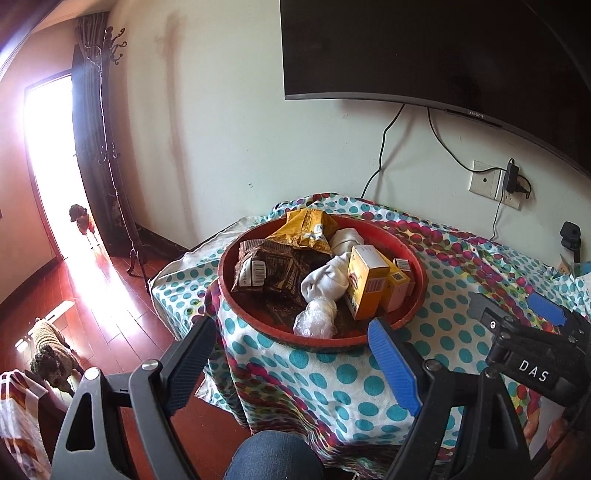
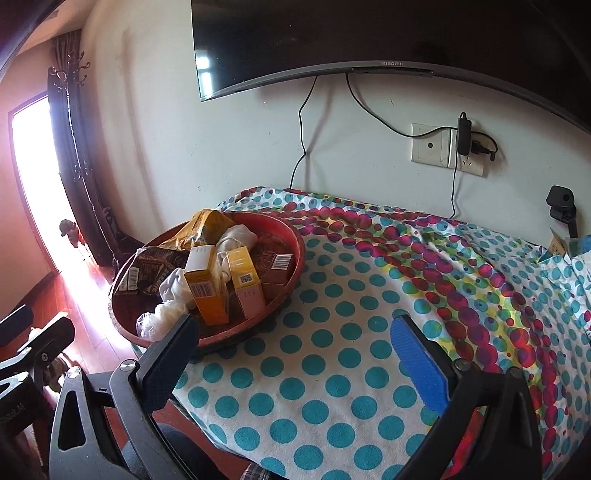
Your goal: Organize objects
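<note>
A red round tray [image 1: 413,258] sits on the left part of the counter [image 1: 332,376], which is draped in a cloth of teal and magenta dots. Inside the tray, a dark brown snack packet [image 1: 266,273] lies at the left with its barcode label facing up, and a yellow packet [image 1: 306,229] lies at the far side. White rolled socks [image 1: 327,278] rest in the middle, another white bundle [image 1: 345,238] lies beyond them, and a crumpled clear plastic wad [image 1: 314,319] lies at the near edge. A tall yellow box [image 1: 367,282] stands upright right of the socks, with a smaller yellow and pink box [image 1: 397,286] just beside it and a third small box [image 2: 280,271] further right.

The left tongs [image 1: 291,369] hover just near of the tray, spread apart and holding nothing. The right tongs [image 2: 299,369] hover over bare cloth right of the tray, likewise spread apart and holding nothing.

On the far wall hang a dark television [image 2: 369,33] and a wall socket [image 2: 443,147] with cables. Two dogs are on the wooden floor at left, one [image 1: 79,218] in the bright doorway, one [image 1: 51,350] nearer.
</note>
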`<state>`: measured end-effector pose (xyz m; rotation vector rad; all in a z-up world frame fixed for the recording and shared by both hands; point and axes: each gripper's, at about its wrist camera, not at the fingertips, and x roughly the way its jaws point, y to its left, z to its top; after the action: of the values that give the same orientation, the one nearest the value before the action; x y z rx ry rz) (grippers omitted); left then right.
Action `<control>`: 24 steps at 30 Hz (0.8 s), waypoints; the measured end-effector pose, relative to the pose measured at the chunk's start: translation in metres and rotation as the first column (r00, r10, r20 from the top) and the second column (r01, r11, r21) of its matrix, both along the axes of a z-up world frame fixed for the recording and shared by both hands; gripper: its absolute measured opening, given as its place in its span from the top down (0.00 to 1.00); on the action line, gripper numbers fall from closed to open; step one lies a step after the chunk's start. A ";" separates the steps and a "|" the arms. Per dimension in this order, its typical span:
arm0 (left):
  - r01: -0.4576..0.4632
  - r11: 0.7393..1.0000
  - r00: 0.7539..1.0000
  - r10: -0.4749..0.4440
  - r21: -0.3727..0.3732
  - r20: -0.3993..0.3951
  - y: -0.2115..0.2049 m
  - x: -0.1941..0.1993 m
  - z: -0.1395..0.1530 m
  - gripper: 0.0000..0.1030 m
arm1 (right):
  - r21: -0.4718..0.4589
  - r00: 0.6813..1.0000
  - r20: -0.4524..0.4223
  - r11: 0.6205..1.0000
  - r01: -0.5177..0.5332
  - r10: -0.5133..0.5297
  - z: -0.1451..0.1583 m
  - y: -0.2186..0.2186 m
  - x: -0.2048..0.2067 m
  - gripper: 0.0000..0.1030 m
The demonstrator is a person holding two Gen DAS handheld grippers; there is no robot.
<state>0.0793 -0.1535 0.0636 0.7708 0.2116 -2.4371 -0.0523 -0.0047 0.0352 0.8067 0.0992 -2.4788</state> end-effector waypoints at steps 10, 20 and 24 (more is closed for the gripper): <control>0.009 1.000 1.000 -0.009 0.012 0.022 0.002 -0.002 -0.005 0.16 | 0.011 1.000 0.000 1.000 -0.011 0.011 -0.003 -0.004 0.004 0.00; -0.060 0.998 0.998 0.061 -0.028 0.029 0.003 0.003 -0.010 0.16 | 0.012 1.000 0.010 1.000 -0.005 0.005 -0.006 -0.002 0.004 0.00; -0.060 0.998 0.998 0.060 -0.023 0.022 0.001 0.004 -0.008 0.16 | 0.012 1.000 0.014 1.000 -0.007 0.006 -0.007 -0.002 0.005 0.00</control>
<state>0.0837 -0.1526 0.0555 0.7709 0.1963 -2.3695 -0.0473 -0.0064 0.0282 0.8273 0.1117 -2.4684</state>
